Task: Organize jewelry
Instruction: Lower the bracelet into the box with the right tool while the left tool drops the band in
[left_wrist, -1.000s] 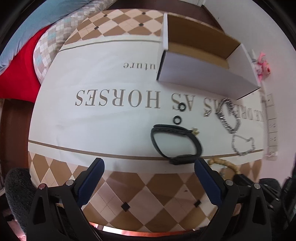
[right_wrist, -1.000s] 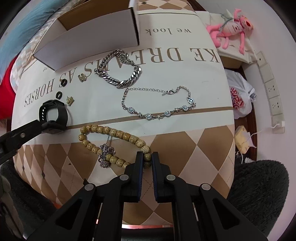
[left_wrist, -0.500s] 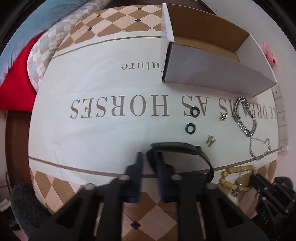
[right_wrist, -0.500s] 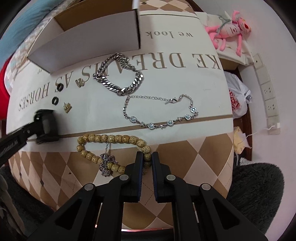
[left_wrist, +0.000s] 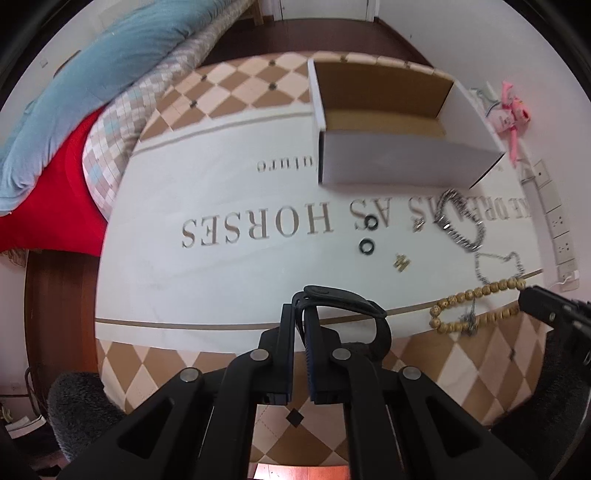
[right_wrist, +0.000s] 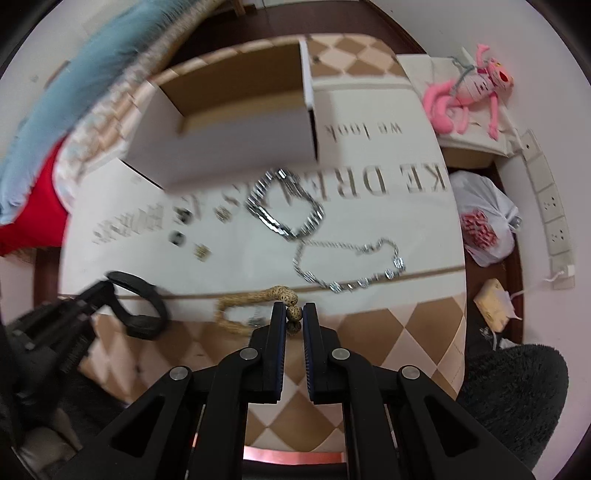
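Note:
My left gripper (left_wrist: 301, 317) is shut on the black wristband (left_wrist: 354, 306) and holds it just above the table; the band also shows at the left of the right wrist view (right_wrist: 142, 302). My right gripper (right_wrist: 294, 317) is shut on the wooden bead bracelet (right_wrist: 251, 301), lifting one end. The bracelet also shows in the left wrist view (left_wrist: 476, 304). The open white cardboard box (left_wrist: 388, 122) stands at the back of the table and also appears in the right wrist view (right_wrist: 229, 125).
On the cloth lie a heavy silver chain (right_wrist: 284, 206), a thin silver bracelet (right_wrist: 351, 266), two black rings (left_wrist: 367, 234) and small gold charms (left_wrist: 402, 261). Bedding (left_wrist: 92, 110) lies left. A pink plush toy (right_wrist: 469, 96) and a plastic bag (right_wrist: 484, 225) are right.
My left gripper closed on the black wristband and lifted it. My right gripper moved forward and raised the end of the bead bracelet it grips.

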